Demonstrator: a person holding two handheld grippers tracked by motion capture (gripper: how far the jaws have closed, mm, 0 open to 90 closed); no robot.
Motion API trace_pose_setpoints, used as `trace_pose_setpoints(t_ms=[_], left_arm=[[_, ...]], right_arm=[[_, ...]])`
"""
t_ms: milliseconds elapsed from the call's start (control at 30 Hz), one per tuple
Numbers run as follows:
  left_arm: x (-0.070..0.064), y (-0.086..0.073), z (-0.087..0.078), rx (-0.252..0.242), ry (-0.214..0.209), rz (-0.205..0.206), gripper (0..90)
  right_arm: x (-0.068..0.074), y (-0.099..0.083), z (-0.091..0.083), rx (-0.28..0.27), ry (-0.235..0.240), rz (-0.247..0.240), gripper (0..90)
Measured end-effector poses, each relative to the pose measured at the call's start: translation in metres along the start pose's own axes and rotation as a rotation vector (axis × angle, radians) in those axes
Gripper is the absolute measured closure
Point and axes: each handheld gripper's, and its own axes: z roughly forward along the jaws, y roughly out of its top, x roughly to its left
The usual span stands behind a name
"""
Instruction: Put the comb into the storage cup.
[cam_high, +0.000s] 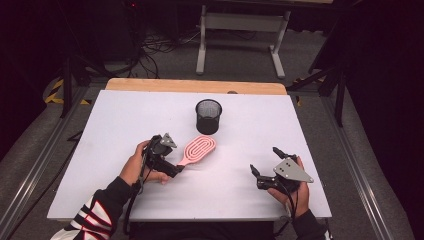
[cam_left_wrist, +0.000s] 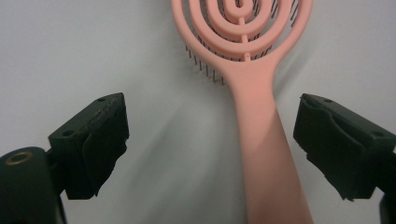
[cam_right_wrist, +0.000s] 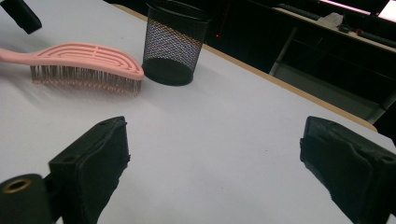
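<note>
Left gripper straddles pink hairbrush handle, jaws apart; untouched.

Black mesh cup upright mid-table, open end up. White tabletop; wooden edge strip at far side.

The hairbrush is a pink plastic item with an oval, vented head formed of concentric curved ribs joined by a central spine. Dark bristles project from the underside of the head. The straight, flat handle widens slightly toward its free end. The hairbrush lies flat on the white worktop, bristles down, ribbed back facing up. In the high view it lies diagonally near the worktop centre, head pointing toward the far right, handle toward the near left. The handle lies between the spread jaws of the left tool, touching neither jaw.
</note>
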Motion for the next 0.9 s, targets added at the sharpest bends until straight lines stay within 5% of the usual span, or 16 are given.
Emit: trace_pose_setpoints(t_ms=[200, 467, 900], left_arm=[[-0.003, 0.016, 0.013, 0.086, -0.009, 0.016, 33.6], [0.002, 0.031, 0.021, 0.175, -0.058, 0.039, 44.5], [-0.006, 0.039, 0.023, 0.217, -0.037, 0.111, 62.5]], right_arm=[[-0.001, -0.001, 0.001, 0.007, 0.002, 0.001, 8.8], [-0.001, -0.002, 0.002, 0.018, 0.016, 0.001, 9.0], [-0.002, -0.003, 0.004, 0.029, 0.026, 0.016, 9.1]])
